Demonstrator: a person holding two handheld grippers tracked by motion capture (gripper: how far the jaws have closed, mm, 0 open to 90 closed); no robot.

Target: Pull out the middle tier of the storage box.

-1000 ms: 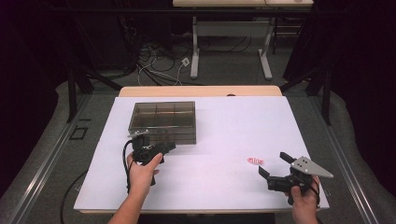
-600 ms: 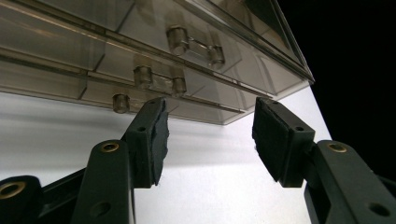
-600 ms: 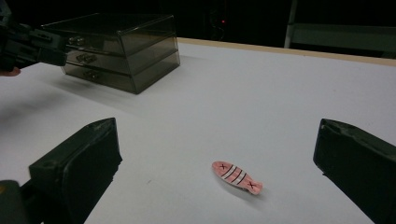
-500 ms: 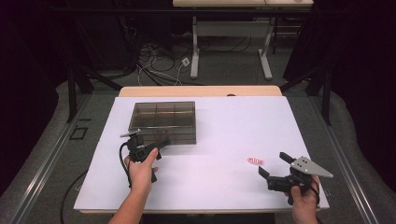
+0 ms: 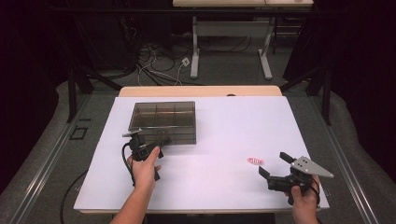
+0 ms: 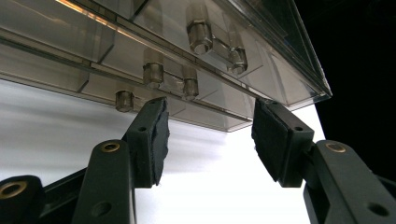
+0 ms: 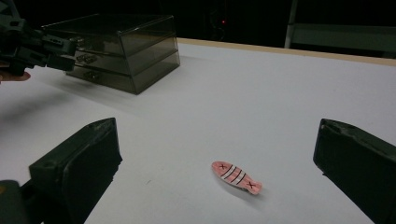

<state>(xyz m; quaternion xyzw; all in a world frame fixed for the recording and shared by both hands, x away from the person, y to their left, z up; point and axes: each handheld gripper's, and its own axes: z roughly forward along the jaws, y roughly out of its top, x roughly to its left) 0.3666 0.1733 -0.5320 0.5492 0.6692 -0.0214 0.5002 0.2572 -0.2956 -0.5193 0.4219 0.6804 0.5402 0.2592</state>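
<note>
Smoky plastic drawer box (image 6: 196,56): left gripper (image 6: 208,140) fingers half-parted, seemingly gripping nothing; right gripper (image 7: 215,163) wide open

You have no words, brand names or numbers to read anywhere here. The closest thing to a sign sits on the small pink fish-shaped piece (image 7: 236,177) lying on the white worktop (image 7: 289,102): a dark cross near each end and a few dark stripes across its middle (drawn marks, not letters). In the high view the same pink piece (image 5: 255,161) is too small for you to make out any of that.
</note>
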